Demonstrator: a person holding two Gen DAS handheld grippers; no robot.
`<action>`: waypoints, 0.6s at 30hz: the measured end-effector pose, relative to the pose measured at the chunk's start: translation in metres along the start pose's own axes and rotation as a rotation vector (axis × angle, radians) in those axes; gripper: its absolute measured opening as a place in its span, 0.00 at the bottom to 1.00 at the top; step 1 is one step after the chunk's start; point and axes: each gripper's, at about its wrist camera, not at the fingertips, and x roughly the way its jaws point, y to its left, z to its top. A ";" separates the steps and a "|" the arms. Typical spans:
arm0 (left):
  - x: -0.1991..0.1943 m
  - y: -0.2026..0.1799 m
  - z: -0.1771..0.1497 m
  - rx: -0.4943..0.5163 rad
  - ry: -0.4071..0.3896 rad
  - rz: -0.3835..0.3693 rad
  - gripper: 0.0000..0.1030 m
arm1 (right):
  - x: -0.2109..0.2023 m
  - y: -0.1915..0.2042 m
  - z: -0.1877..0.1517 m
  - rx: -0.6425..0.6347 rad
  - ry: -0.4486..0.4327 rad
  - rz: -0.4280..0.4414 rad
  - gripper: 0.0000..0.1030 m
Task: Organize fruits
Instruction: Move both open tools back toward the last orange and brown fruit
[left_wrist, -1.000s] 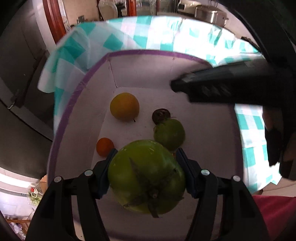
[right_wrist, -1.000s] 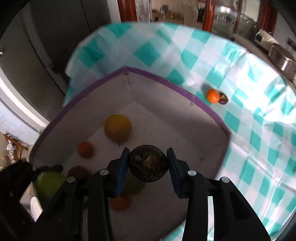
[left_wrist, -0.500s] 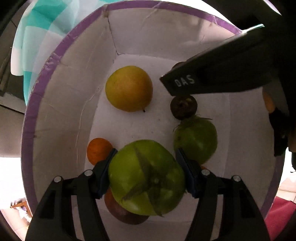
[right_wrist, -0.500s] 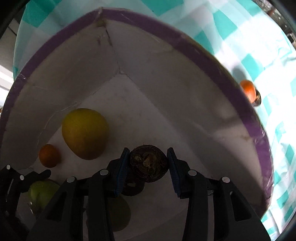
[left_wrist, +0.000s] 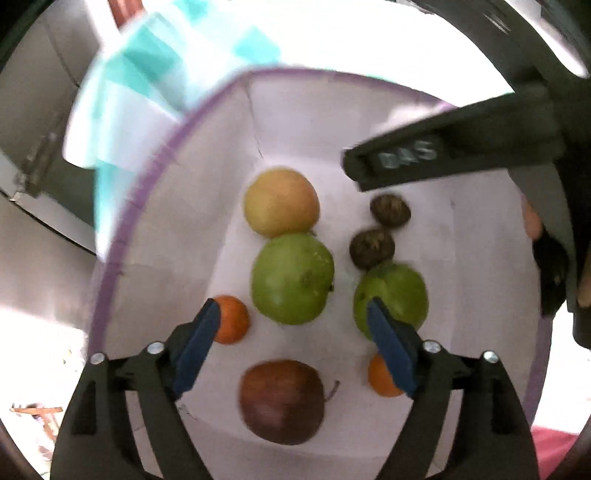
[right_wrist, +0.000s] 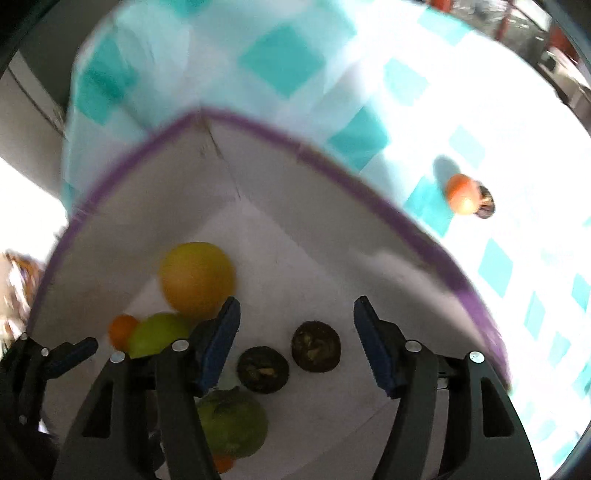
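Left gripper jaws just opened, empty; green tomato lies frame centre inside box. Right gripper jaws just opened, released; dark fruit below on box floor.

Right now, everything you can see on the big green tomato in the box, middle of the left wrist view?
The big green tomato is round, smooth, glossy, light green, with a small dark speck and no calyx showing. It rests free on the white floor of the purple-rimmed box. The yellow-orange fruit above it touches or nearly touches it. The left tongs have just been opening; their blue pads stand apart from it, nothing between them. In the right wrist view it is partly hidden.
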 end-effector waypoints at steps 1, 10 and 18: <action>-0.010 0.001 -0.003 -0.006 -0.031 0.021 0.81 | -0.012 -0.002 -0.006 0.027 -0.027 0.011 0.66; -0.096 -0.003 -0.044 -0.067 -0.249 0.135 0.98 | -0.118 -0.011 -0.083 0.165 -0.252 0.088 0.77; -0.136 -0.046 -0.076 -0.024 -0.295 0.170 0.98 | -0.143 -0.014 -0.127 0.174 -0.279 0.132 0.77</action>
